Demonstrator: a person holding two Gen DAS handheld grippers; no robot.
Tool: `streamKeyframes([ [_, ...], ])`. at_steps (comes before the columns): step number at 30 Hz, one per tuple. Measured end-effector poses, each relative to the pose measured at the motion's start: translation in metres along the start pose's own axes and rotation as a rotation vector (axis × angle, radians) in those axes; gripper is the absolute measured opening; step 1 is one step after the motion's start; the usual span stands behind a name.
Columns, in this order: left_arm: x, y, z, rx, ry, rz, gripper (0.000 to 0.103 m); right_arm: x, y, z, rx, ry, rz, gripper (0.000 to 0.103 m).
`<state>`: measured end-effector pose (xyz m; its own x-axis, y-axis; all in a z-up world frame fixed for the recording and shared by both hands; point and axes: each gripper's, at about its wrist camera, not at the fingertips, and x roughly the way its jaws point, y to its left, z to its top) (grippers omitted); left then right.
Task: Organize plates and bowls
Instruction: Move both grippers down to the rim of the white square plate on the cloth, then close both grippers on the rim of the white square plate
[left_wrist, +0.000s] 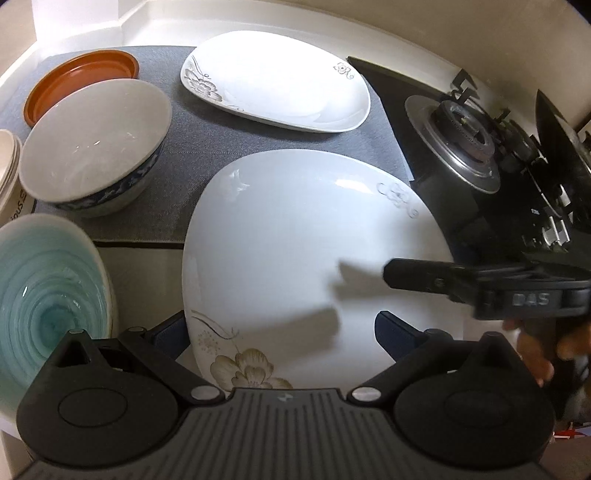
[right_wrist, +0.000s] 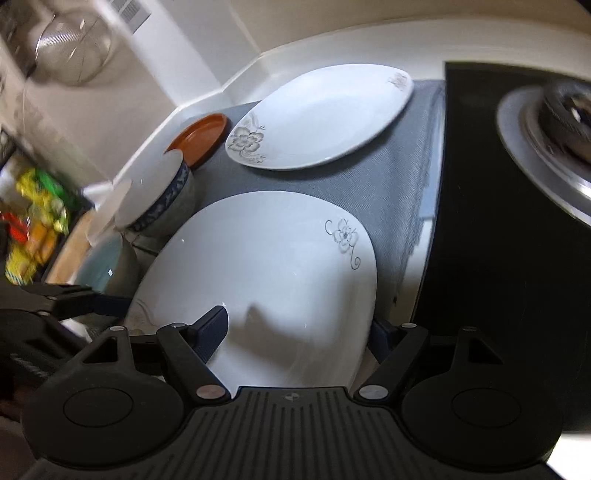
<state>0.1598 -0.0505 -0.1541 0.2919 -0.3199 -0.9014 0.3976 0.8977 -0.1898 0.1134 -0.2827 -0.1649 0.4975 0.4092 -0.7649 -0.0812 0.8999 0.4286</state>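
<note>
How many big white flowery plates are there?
2: near white flowered plate between the grippers, far white flowered plate on the grey mat behind it. Others might be hidden.

We look down over our left claw (left_wrist: 280, 328) onto a large white plate (left_wrist: 295, 251) with a tan flower at its near edge. Our dark blue fingers (left_wrist: 399, 332) stand apart on either side of that edge; whether they touch it we cannot tell. The right claw (left_wrist: 417, 275) reaches in from three o'clock, over the plate's right rim. At twelve o'clock a second white plate (left_wrist: 273, 81) lies on a grey mat (left_wrist: 199, 147) on the surface. At ten o'clock a white bowl (left_wrist: 96, 144) with a blue band sits beside an orange dish (left_wrist: 81, 77). At nine o'clock is a teal bowl (left_wrist: 48, 299). At two o'clock is a black stove (left_wrist: 476, 147).
</note>
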Motion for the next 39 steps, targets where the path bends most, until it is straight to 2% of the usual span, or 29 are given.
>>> streamKeyframes([
  [3, 0.003, 0.002, 0.006, -0.009, 0.006, 0.004, 0.100, -0.005, -0.006, -0.003, 0.089, -0.004, 0.026, 0.081],
  [5, 0.004, 0.004, 0.011, -0.013, 0.014, 0.021, 0.096, -0.007, -0.007, -0.006, 0.102, -0.009, 0.025, 0.079],
  [7, 0.005, 0.004, 0.015, -0.013, 0.019, 0.040, 0.090, -0.010, -0.008, -0.009, 0.105, -0.026, 0.003, 0.069],
  [9, 0.007, 0.004, 0.019, -0.002, 0.017, 0.068, 0.084, -0.014, -0.011, -0.013, 0.114, -0.043, -0.029, 0.047],
  [12, 0.013, -0.002, 0.023, 0.038, 0.032, 0.127, 0.071, -0.017, -0.019, -0.018, 0.166, -0.071, -0.051, 0.031],
  [14, 0.015, -0.006, 0.024, 0.073, 0.041, 0.161, 0.069, -0.018, -0.022, -0.021, 0.203, -0.096, -0.053, 0.031],
  [20, 0.015, -0.003, 0.030, 0.070, 0.080, 0.151, 0.067, -0.018, -0.020, -0.026, 0.221, -0.135, -0.063, 0.035],
  [22, 0.013, -0.002, 0.034, 0.068, 0.083, 0.156, 0.057, -0.018, -0.020, -0.030, 0.235, -0.150, -0.055, 0.036],
  [23, 0.011, 0.001, 0.035, 0.070, 0.086, 0.160, 0.054, -0.018, -0.019, -0.030, 0.231, -0.151, -0.065, 0.035],
  [25, 0.008, 0.003, 0.037, 0.084, 0.089, 0.170, 0.044, -0.019, -0.013, -0.031, 0.203, -0.150, -0.122, 0.024],
  [26, 0.006, 0.003, 0.037, 0.092, 0.091, 0.171, 0.043, -0.019, -0.011, -0.031, 0.188, -0.148, -0.151, 0.020],
  [34, 0.000, -0.004, 0.045, 0.142, 0.093, 0.162, 0.027, -0.035, -0.009, -0.026, 0.168, -0.188, -0.198, 0.017],
  [39, 0.000, -0.005, 0.056, 0.153, 0.068, 0.141, 0.026, -0.045, -0.017, -0.017, 0.187, -0.233, -0.188, 0.016],
])
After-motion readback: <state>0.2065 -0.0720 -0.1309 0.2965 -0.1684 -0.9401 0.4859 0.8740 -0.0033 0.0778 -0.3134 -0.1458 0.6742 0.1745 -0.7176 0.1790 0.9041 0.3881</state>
